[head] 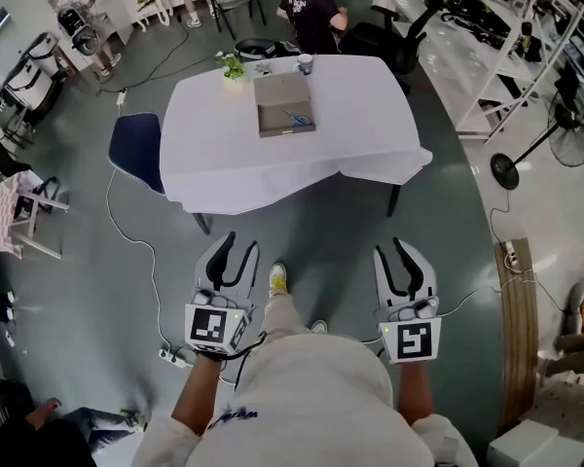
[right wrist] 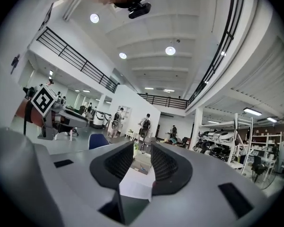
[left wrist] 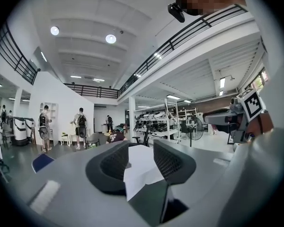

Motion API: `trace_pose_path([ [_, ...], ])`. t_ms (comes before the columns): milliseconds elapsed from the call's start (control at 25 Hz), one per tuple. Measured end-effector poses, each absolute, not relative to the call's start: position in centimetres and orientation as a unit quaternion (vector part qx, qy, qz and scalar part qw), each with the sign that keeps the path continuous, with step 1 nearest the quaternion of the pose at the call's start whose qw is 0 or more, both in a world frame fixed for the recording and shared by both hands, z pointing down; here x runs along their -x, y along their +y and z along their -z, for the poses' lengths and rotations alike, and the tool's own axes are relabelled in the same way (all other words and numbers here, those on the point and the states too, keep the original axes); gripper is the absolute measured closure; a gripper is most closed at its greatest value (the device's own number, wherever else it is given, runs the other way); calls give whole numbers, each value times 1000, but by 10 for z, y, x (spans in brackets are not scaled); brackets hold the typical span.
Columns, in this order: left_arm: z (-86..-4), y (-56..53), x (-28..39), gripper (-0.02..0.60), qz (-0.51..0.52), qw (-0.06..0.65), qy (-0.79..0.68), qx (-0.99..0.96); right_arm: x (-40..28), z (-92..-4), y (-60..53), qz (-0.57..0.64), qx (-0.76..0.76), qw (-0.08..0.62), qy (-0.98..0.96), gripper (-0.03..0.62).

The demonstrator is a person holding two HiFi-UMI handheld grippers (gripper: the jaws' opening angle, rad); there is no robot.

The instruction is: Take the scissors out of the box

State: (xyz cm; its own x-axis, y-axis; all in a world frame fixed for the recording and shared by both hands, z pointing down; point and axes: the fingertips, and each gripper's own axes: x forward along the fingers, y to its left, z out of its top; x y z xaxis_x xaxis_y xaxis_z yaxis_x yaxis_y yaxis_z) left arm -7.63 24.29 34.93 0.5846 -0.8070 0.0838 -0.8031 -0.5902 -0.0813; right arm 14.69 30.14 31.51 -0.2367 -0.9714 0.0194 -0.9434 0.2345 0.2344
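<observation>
Left tongs (head: 238, 246): narrowly parted, empty, held well short of the worktop (head: 214, 154).
Right tongs (head: 391, 249): narrowly parted, empty.
Scissors (head: 298, 120): lying inside the box (head: 277, 100) on the worktop.

Bare floor (head: 311, 227) is left free up to the white-clothed table (head: 214, 168), whose left edge is blocked by a blue chair (head: 134, 149). The box (head: 282, 95) is uncovered on top and flanked by bare cloth; a plant (head: 232, 65) and a cup (head: 305, 63) are set just behind it.
</observation>
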Motion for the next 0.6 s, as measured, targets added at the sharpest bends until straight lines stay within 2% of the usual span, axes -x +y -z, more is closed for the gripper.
trace_pose_path([
  [320,-346,245,74,327,45,14,446,894,-151,-318,298,89,-614,99,-778,403],
  [600,-342,250,71,242,28,9,434,900,-150,-320,297,90,-612,97,-780,366],
])
